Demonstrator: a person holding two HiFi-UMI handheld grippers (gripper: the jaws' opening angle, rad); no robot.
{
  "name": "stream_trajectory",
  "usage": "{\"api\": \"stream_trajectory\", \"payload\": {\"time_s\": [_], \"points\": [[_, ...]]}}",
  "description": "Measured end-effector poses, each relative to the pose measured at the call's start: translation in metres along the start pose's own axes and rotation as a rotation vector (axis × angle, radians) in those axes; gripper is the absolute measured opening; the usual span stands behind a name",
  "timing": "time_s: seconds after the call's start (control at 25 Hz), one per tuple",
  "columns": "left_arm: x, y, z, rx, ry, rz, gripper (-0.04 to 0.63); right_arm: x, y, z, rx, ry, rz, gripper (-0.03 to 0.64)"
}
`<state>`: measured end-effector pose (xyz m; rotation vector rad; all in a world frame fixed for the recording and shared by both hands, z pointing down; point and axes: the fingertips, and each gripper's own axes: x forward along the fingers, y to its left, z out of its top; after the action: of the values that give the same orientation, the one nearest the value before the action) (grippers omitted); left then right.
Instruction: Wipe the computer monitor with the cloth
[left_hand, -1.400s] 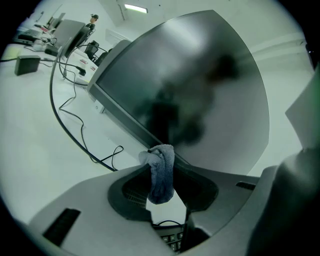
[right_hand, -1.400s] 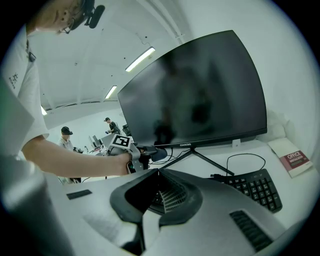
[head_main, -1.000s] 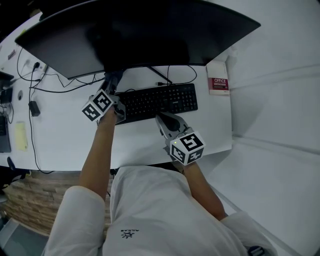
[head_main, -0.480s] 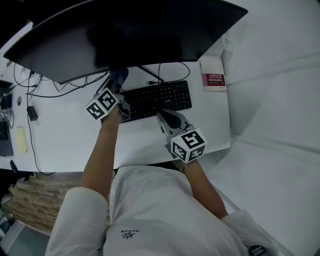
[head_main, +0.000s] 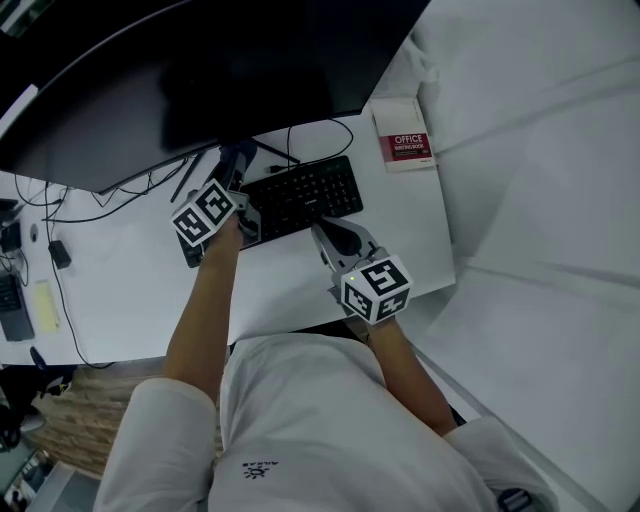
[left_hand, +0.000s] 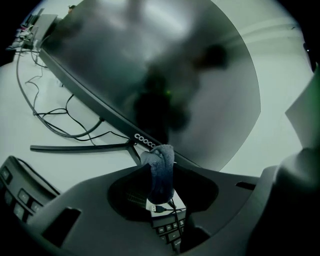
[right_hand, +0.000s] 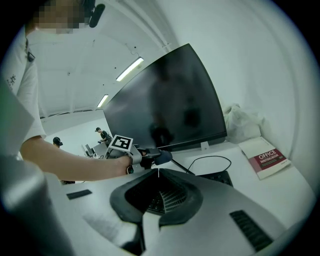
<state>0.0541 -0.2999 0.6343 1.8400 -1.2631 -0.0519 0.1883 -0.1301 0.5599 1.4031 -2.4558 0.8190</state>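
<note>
Right gripper (right_hand: 159, 176) nearest body, jaws pressed together, nothing between them, parked over near edge of keyboard (head_main: 300, 195). Left gripper (head_main: 236, 170) further out, jaws clamped on cloth (left_hand: 159, 170), bunched end poking past tips. Monitor (left_hand: 165, 75) just beyond cloth, bottom bezel right ahead of tips; can't tell if touching. Reckon this is approach step, wiping not started yet. Next move: raise left jaws, press cloth onto screen, sweep across. Red book (head_main: 403, 147) well off right of jaws.
</note>
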Motion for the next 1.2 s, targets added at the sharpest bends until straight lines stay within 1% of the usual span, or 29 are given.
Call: {"api": "stream_trajectory", "payload": {"time_s": [0.4,0.8,1.2], "points": [[0.034,-0.046,-0.027,0.056,0.057,-0.059,0.132,-0.019,-0.03,-0.008,0.04,-0.025,-0.046,0.02],[0.065,-0.093,-0.055,0.096,0.121,-0.118,0.132,-0.039,-0.058,-0.009,0.072,-0.051,-0.097,0.02],[0.094,-0.133,-0.079,0.166,0.18,-0.163,0.132,-0.057,-0.081,-0.014,0.113,-0.077,-0.145,0.02]]}}
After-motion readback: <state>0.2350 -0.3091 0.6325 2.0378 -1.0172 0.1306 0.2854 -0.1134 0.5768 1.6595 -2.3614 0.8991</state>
